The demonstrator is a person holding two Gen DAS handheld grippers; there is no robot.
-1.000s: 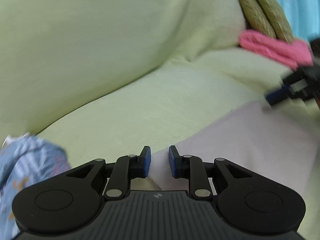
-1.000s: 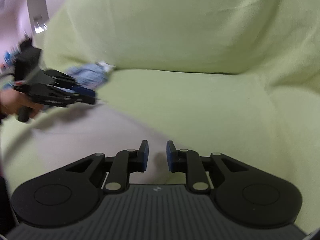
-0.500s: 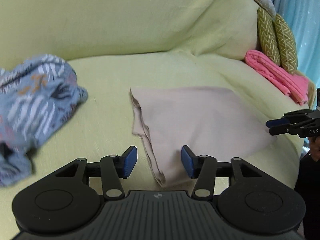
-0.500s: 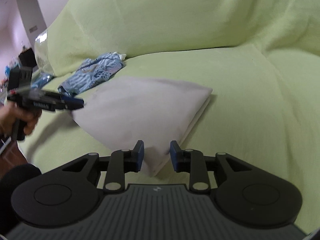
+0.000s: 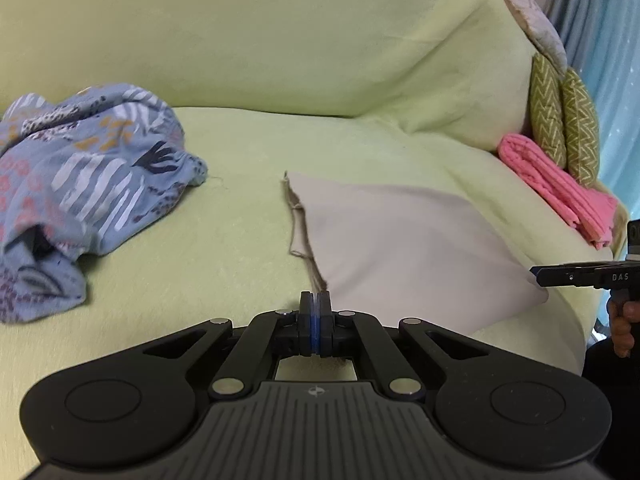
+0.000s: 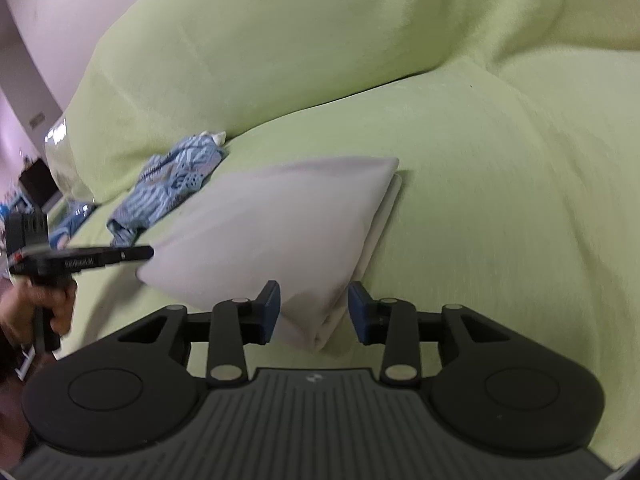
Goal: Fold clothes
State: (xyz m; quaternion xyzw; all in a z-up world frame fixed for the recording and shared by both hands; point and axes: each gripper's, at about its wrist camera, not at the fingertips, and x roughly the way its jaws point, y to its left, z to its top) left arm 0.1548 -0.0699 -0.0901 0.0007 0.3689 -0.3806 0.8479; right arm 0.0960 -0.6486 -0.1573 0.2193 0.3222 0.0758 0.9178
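Left wrist view: my left gripper, spread half a second ago, is now clenched flat, with nothing visibly caught, just beside the near corner of the beige cloth. I judge that corner released. The cloth lies folded on the green sofa, long axis running rightward.

Right wrist view: my right gripper has widened, straddling the cloth's nearest corner, which points at me.

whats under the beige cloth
The green sofa cover lies under the folded beige cloth; lower layers peek out at its edge. Anything else beneath is hidden.
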